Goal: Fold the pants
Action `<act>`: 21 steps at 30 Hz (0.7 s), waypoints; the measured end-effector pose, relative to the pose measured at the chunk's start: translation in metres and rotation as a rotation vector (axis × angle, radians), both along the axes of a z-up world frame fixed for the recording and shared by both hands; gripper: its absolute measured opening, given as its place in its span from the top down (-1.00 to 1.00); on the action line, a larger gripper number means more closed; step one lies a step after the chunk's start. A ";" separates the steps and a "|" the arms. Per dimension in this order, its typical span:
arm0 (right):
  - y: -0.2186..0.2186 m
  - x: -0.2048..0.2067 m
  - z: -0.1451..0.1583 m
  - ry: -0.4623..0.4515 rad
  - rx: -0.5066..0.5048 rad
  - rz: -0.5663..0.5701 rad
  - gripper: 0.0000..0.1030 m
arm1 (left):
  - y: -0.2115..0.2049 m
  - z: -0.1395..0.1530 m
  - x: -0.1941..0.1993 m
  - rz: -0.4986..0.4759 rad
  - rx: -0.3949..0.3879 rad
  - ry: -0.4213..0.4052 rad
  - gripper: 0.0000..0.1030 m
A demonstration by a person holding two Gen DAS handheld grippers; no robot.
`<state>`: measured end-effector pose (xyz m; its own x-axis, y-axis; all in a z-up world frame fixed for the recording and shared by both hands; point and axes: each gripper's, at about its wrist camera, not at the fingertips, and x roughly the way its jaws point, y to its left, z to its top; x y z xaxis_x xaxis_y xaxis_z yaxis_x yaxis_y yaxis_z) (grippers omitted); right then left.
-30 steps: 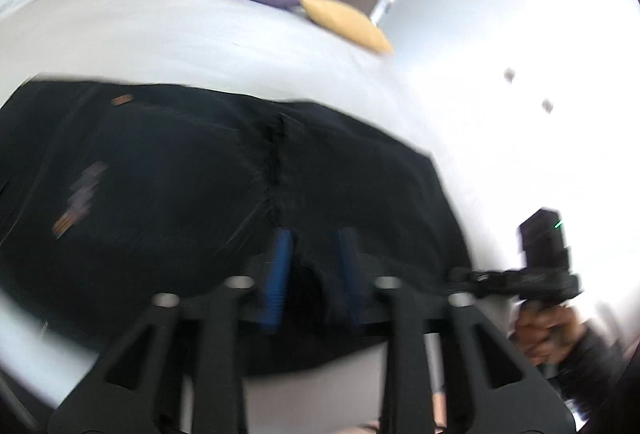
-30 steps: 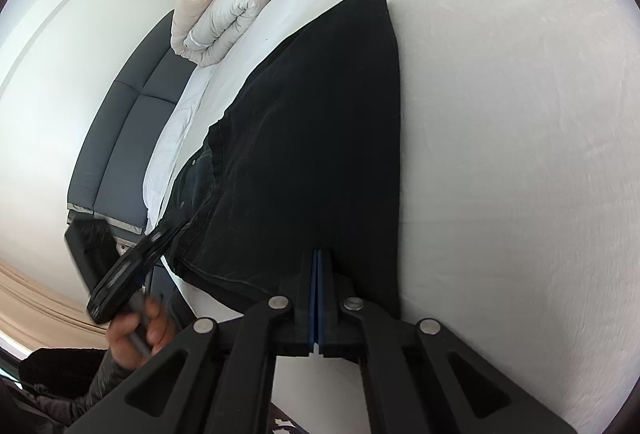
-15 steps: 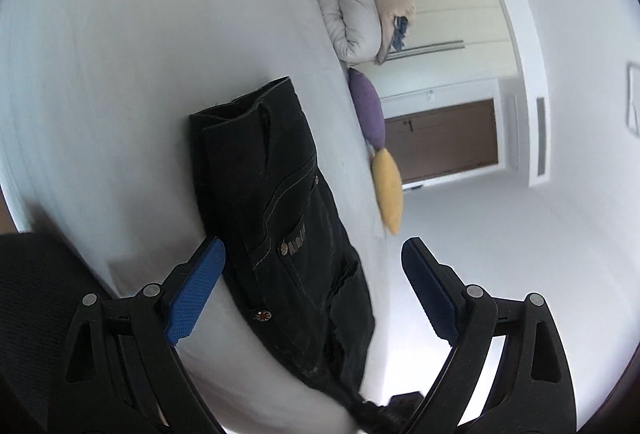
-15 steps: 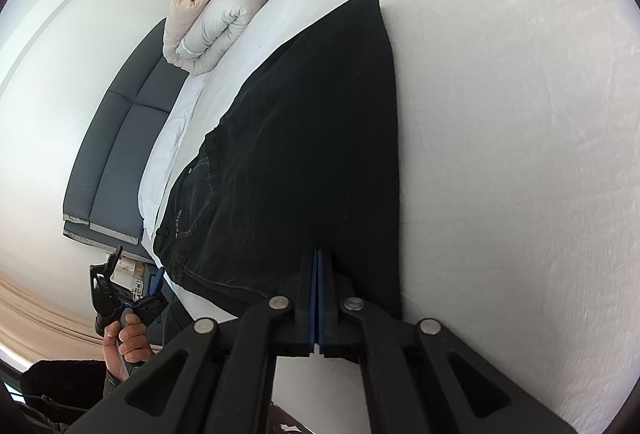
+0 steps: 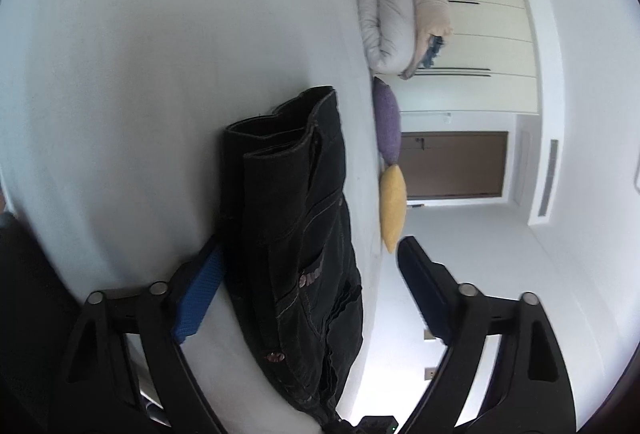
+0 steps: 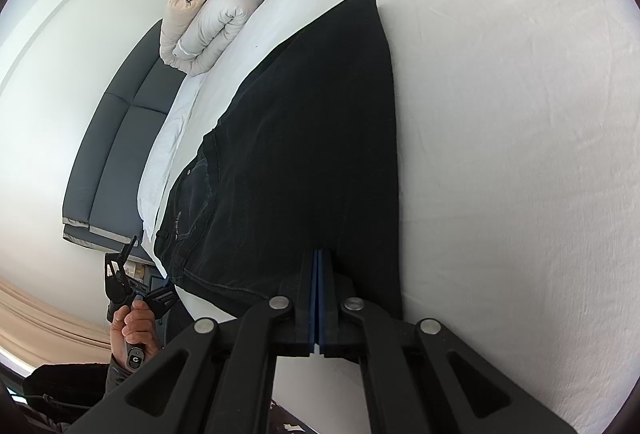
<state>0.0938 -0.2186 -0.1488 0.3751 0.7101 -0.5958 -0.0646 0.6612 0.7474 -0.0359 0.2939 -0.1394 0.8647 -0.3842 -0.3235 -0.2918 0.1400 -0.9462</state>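
Observation:
Black denim pants (image 5: 288, 214) lie folded lengthwise on the white bed (image 5: 140, 74). In the left wrist view the waistband, button and pocket are nearest. My left gripper (image 5: 308, 246) is rolled on its side at that waist end. Its jaws are wide and closing, with the pants between the blue pads (image 5: 196, 294) but not pressed. In the right wrist view the pants (image 6: 304, 138) stretch away from my right gripper (image 6: 318, 254), which is shut with its tips on the near edge of the cloth. A hand holds the left gripper (image 6: 132, 282) by the bed's edge.
A rolled duvet (image 5: 396, 14) sits at the far end of the bed, beside a purple cushion (image 5: 387, 122) and a yellow cushion (image 5: 393, 210). A brown door (image 5: 452, 164) lies beyond. A dark padded headboard (image 6: 112, 138) runs along the bed's left side.
My left gripper has come off the middle of the pants, rolled onto its side, opened wide and moved to the waist end. The right gripper has stayed put and shut.

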 end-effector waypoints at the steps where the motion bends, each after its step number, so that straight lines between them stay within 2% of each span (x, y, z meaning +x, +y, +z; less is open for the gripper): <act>1: 0.000 0.000 0.000 0.000 0.000 0.000 1.00 | -0.001 0.001 -0.002 -0.004 0.008 0.003 -0.62; 4: 0.000 0.001 0.000 0.001 -0.001 0.001 1.00 | 0.002 -0.004 0.001 -0.028 0.036 0.003 -0.62; 11: -0.001 0.000 0.000 -0.003 0.003 -0.004 1.00 | 0.009 -0.004 0.017 -0.012 0.019 -0.010 -0.60; 13: -0.001 -0.001 -0.001 -0.003 0.003 -0.004 1.00 | 0.011 -0.004 0.021 -0.012 0.016 -0.012 -0.32; 15: -0.001 -0.001 -0.001 -0.001 0.004 -0.003 1.00 | 0.014 -0.010 0.023 -0.016 -0.012 -0.015 0.30; 18: -0.001 -0.002 -0.001 0.002 0.007 -0.003 1.00 | 0.016 -0.018 0.023 -0.008 -0.042 0.003 0.53; 21: -0.003 -0.001 0.000 0.008 0.011 0.002 1.00 | 0.014 -0.013 0.025 -0.011 0.012 0.008 0.66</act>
<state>0.0926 -0.2217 -0.1485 0.3690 0.7174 -0.5909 -0.0595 0.6527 0.7553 -0.0113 0.3075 -0.1522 0.8580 -0.3896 -0.3348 -0.2975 0.1544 -0.9422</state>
